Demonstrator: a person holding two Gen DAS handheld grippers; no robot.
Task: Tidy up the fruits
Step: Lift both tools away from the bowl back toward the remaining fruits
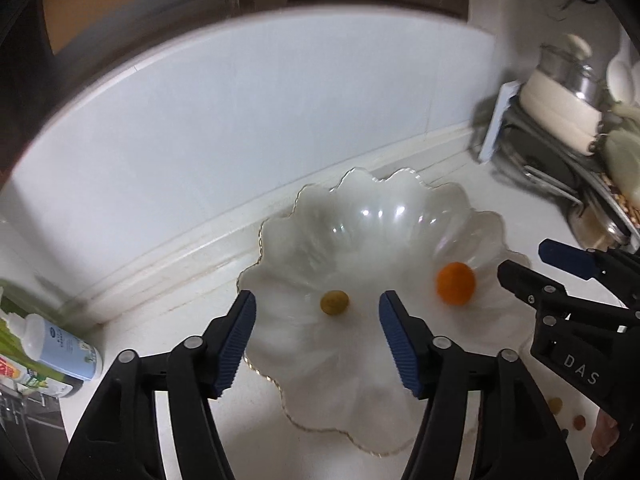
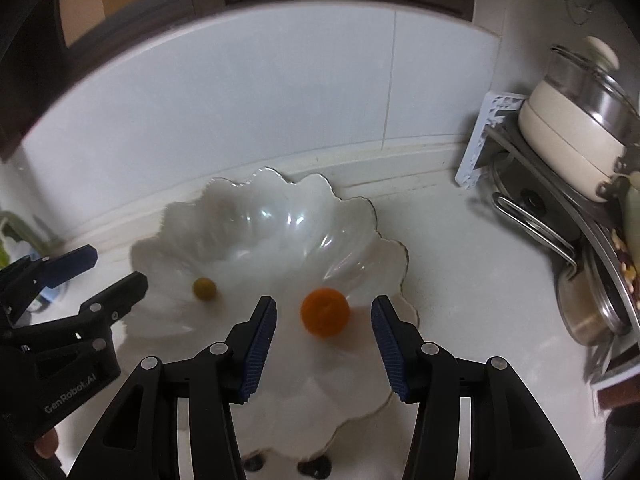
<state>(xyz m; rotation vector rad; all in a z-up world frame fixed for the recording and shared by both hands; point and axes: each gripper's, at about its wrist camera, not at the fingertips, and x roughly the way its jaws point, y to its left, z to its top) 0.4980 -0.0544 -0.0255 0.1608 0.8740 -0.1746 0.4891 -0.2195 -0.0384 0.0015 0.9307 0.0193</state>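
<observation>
Both the left gripper [image 1: 318, 334] and right gripper [image 2: 324, 344] are hovering wide, holding nothing, over the scalloped bowl [image 1: 400, 216] on the desk [image 2: 460, 248]; orange fruit [image 2: 324, 312] and green fruit [image 1: 334, 302] are lying inside, apart.

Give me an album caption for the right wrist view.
Open right gripper over scalloped bowl holding an orange fruit.

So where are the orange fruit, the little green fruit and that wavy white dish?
orange fruit [image 2: 324, 312], right wrist view, middle of its skin.
little green fruit [image 1: 334, 302], left wrist view, its centre.
wavy white dish [image 2: 256, 178], right wrist view, far scalloped rim.
</observation>
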